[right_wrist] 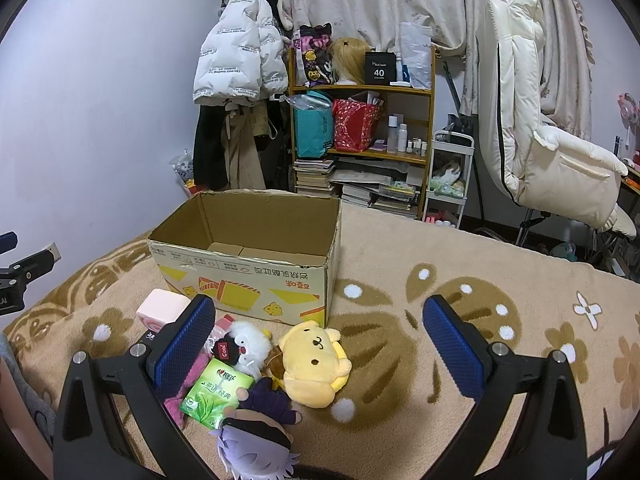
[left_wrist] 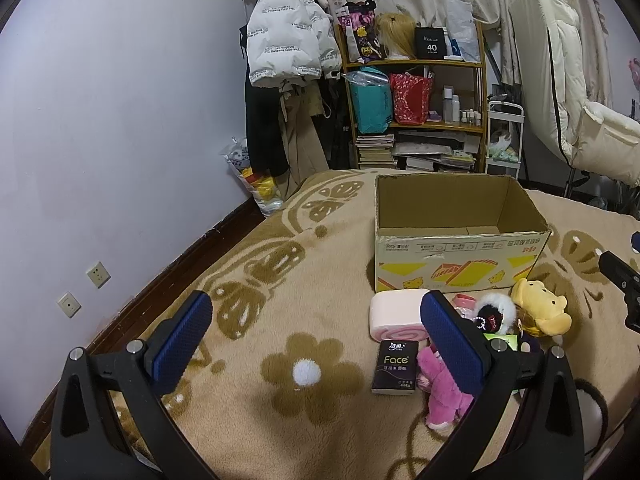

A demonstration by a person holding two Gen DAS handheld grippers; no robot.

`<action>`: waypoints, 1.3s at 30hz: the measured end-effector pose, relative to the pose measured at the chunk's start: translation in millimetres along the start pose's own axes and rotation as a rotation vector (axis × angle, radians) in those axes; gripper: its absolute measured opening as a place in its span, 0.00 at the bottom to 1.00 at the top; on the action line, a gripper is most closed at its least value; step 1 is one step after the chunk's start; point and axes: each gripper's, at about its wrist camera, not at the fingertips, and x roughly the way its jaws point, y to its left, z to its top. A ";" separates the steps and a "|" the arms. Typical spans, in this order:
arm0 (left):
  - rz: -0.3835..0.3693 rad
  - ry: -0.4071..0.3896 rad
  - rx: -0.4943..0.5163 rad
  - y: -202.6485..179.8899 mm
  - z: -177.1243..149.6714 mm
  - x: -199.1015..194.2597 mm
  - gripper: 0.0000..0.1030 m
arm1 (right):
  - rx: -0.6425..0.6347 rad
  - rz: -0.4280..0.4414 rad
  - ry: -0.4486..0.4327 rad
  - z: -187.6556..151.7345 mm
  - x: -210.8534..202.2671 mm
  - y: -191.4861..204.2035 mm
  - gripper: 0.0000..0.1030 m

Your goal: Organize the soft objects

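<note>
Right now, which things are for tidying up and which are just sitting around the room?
For the job: cardboard box, yellow plush, pink plush, pink roll cushion, purple-haired doll, both grippers, left and right, open.

Just lying about: white jacket, bookshelf, cream chair, wall sockets.

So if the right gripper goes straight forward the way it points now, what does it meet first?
The right gripper is open. Straight ahead between its fingers lies bare blanket, beside the cardboard box's right end. It would probably meet the blanket first, though depth is unclear.
</note>
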 end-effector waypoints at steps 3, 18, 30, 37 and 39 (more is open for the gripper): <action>-0.006 0.004 -0.003 0.5 -1.2 0.7 1.00 | 0.000 0.001 -0.001 0.3 0.1 -0.2 1.00; -0.009 -0.006 -0.001 0.1 -2.0 0.9 1.00 | -0.003 0.006 -0.009 -7.7 2.9 6.3 1.00; -0.003 -0.001 0.005 -0.1 -2.4 1.5 1.00 | -0.002 0.008 -0.002 -10.2 4.7 7.9 1.00; -0.011 0.002 0.001 -0.6 -2.9 2.8 1.00 | -0.002 0.008 -0.003 -10.5 5.2 8.3 1.00; -0.009 0.000 0.003 -0.9 -2.6 2.8 1.00 | -0.002 0.008 -0.002 -9.1 4.5 7.7 1.00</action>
